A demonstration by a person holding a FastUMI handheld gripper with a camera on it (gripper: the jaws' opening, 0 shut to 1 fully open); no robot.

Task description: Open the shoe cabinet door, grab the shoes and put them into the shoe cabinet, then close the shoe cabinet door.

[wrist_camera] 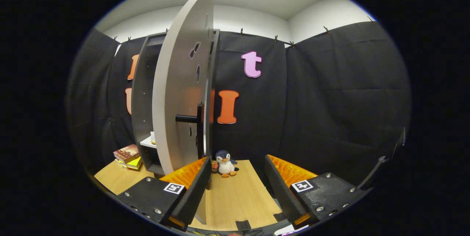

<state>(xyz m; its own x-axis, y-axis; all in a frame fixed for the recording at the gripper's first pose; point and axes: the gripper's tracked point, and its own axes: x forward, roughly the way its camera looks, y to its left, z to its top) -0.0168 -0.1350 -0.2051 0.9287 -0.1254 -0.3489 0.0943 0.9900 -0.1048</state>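
The tool [235, 182] gapes open, its left finger [191, 188] against the swung-out pale door [180, 96] of the dark shoe cabinet [141, 93] on the desk [238, 195]; black handle [188, 118] juts leftward

One shoe cabinet [147, 100], one door [176, 93], one toy penguin [225, 163], a few stacked books [127, 157].

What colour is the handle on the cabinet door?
Black handle, seen best in the gripper view; the hand-held gripper is open.
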